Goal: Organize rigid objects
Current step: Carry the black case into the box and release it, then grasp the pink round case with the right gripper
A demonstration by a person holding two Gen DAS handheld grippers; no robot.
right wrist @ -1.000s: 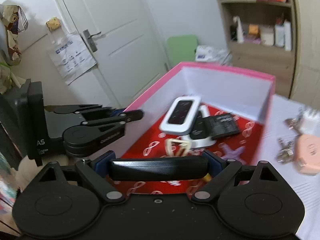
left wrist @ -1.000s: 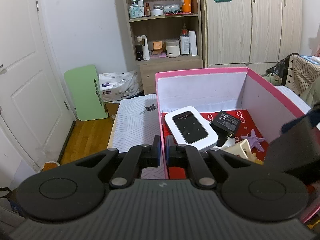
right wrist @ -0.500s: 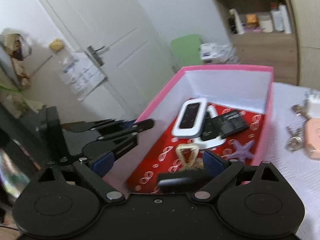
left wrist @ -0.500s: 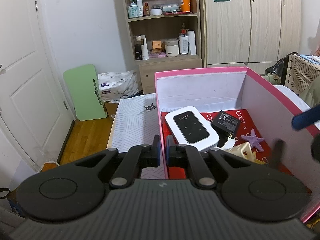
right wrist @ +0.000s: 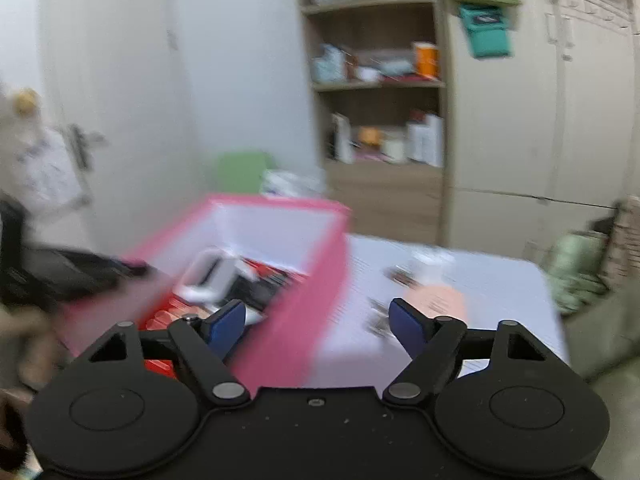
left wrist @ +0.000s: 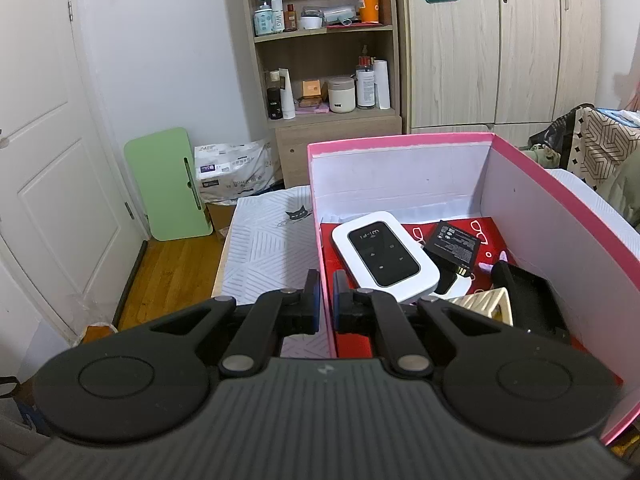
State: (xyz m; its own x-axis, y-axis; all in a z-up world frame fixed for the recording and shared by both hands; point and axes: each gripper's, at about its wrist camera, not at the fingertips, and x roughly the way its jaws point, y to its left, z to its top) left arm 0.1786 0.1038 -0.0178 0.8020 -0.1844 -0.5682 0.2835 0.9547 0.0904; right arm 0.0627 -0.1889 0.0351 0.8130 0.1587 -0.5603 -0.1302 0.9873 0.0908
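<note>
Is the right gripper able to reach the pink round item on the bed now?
Probably yes: the right gripper holds nothing, its fingers closing, and the pink round item lies uncovered ahead.

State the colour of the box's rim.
Pink: the box rim is pink above white inner walls, clearest in the left wrist view.

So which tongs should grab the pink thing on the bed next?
Probably the right tongs: empty, nearest the pink thing, though its jaws are closing. The left tongs are shut on the box wall.
</note>
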